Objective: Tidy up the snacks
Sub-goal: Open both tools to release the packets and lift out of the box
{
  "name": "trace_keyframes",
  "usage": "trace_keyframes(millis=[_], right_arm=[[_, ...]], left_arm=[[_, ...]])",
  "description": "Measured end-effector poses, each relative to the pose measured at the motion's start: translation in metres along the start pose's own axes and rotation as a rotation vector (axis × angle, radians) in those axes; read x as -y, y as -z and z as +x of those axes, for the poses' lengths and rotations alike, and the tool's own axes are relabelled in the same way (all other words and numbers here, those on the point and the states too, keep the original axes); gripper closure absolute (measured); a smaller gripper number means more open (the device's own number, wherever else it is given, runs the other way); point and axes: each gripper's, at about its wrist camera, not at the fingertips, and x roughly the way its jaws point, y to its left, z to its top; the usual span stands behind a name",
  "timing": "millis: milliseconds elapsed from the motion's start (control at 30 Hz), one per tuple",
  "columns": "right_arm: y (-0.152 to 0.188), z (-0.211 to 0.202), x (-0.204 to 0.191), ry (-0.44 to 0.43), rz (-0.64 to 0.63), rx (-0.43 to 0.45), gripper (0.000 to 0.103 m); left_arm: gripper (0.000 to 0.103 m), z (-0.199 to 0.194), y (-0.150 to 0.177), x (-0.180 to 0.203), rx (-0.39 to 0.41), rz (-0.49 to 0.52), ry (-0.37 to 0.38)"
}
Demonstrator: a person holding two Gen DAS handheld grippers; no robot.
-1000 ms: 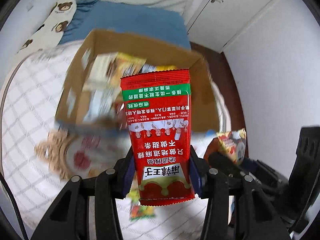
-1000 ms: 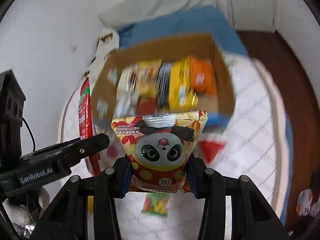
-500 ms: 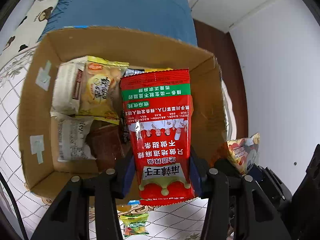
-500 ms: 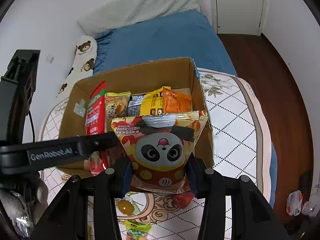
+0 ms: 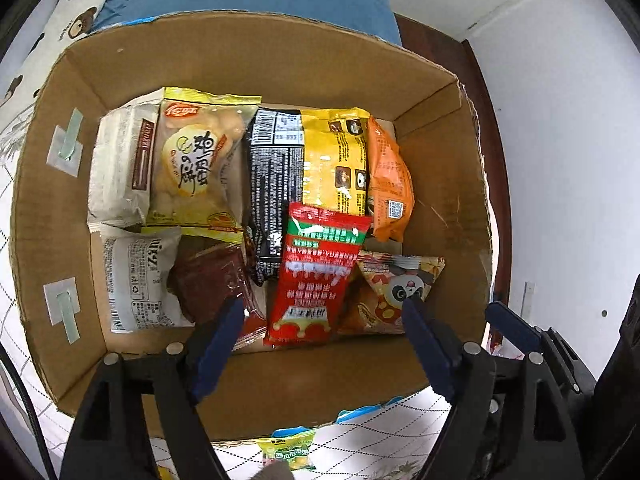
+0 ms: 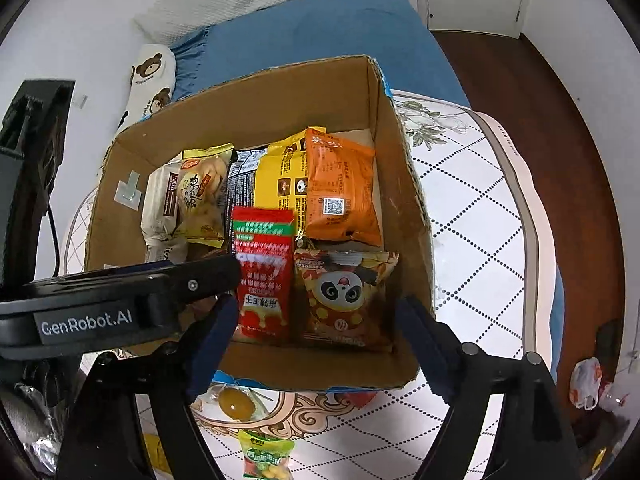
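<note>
An open cardboard box (image 5: 240, 52) (image 6: 260, 108) holds several snack packets. A red packet (image 5: 316, 280) (image 6: 262, 276) lies in the box near its front wall. A yellow-red panda packet (image 5: 396, 292) (image 6: 344, 292) lies right beside it. My left gripper (image 5: 320, 312) is open and empty, just above the box's near edge over the red packet. My right gripper (image 6: 312, 320) is open and empty above the panda packet. The left gripper's body (image 6: 120, 300) shows at the left of the right wrist view.
The box stands on a round table with a white diamond-patterned cloth (image 6: 472, 216). A small green candy packet (image 5: 288, 448) (image 6: 264, 456) and a yellow jelly cup (image 6: 236, 400) lie on the cloth before the box. A blue bed (image 6: 312, 32) lies behind.
Both grippers have opened and let go. The red packet and the panda packet have dropped into the box. Both grippers came in over the box.
</note>
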Motion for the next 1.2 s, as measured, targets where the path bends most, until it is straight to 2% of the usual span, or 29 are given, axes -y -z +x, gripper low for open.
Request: trace_keyframes(millis=[133, 267, 500, 700, 1000, 1200], right_arm=[[0.001, -0.007, -0.001, 0.033, -0.012, 0.021, 0.018], [0.006, -0.016, -0.002, 0.054, -0.022, 0.043, 0.018], [0.021, -0.034, -0.011, 0.071, -0.046, 0.107, 0.018], [0.035, -0.057, -0.023, 0.064, -0.072, 0.167, 0.018], [0.063, -0.106, -0.039, 0.073, -0.122, 0.281, 0.018], [0.081, -0.131, -0.042, 0.038, -0.127, 0.318, 0.018]], left_arm=[[0.023, -0.012, 0.006, -0.004, 0.035, 0.011, -0.038], [0.023, -0.024, 0.018, -0.011, 0.106, 0.020, -0.083], [0.023, -0.053, 0.050, -0.016, 0.265, 0.057, -0.184], [0.023, -0.088, 0.080, -0.012, 0.398, 0.092, -0.238], [0.023, -0.124, 0.121, -0.004, 0.521, 0.120, -0.249], [0.023, -0.146, 0.148, -0.002, 0.590, 0.121, -0.237]])
